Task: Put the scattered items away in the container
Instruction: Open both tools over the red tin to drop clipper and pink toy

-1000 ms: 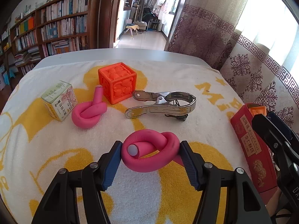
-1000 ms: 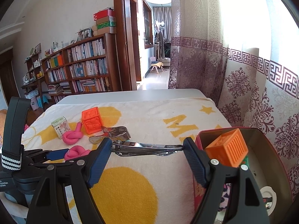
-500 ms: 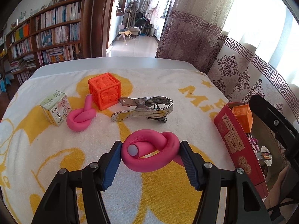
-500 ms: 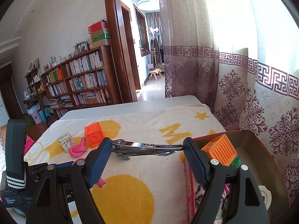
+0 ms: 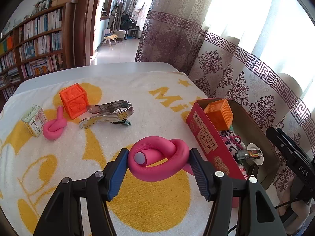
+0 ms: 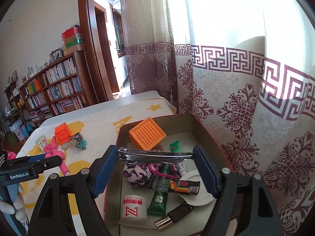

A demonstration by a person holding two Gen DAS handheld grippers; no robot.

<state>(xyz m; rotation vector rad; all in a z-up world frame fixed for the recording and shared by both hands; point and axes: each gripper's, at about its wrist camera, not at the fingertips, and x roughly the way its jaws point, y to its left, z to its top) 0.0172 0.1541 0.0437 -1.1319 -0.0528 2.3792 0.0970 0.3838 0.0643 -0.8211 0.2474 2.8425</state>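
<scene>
My left gripper point(image 5: 158, 160) is shut on a knotted pink foam roller point(image 5: 159, 162), held above the towel just left of the red tin point(image 5: 206, 137). Over the open tin point(image 6: 208, 135) my right gripper point(image 6: 155, 158) is shut endwise on a metal nail clipper point(image 6: 153, 155). Inside the tin lie an orange ribbed cube point(image 6: 147, 133), a furry pink-and-black ball point(image 6: 137, 175), tubes, a lighter and other small things. On the towel remain an orange cube point(image 5: 73, 100), a large steel clamp point(image 5: 107, 113), a second pink knotted roller point(image 5: 54, 124) and a small printed box point(image 5: 34, 120).
A white and yellow towel point(image 5: 59, 167) covers the table. Patterned curtains point(image 6: 246, 108) hang right behind the tin. Bookshelves point(image 5: 35, 45) and a doorway stand beyond the table's far edge. The left gripper's body point(image 6: 29, 167) shows at the lower left of the right wrist view.
Both grippers have swung to the right with their loads. The tin has come into fuller view on the left wrist camera, and the right gripper with the clipper now hangs over the tin's inside.
</scene>
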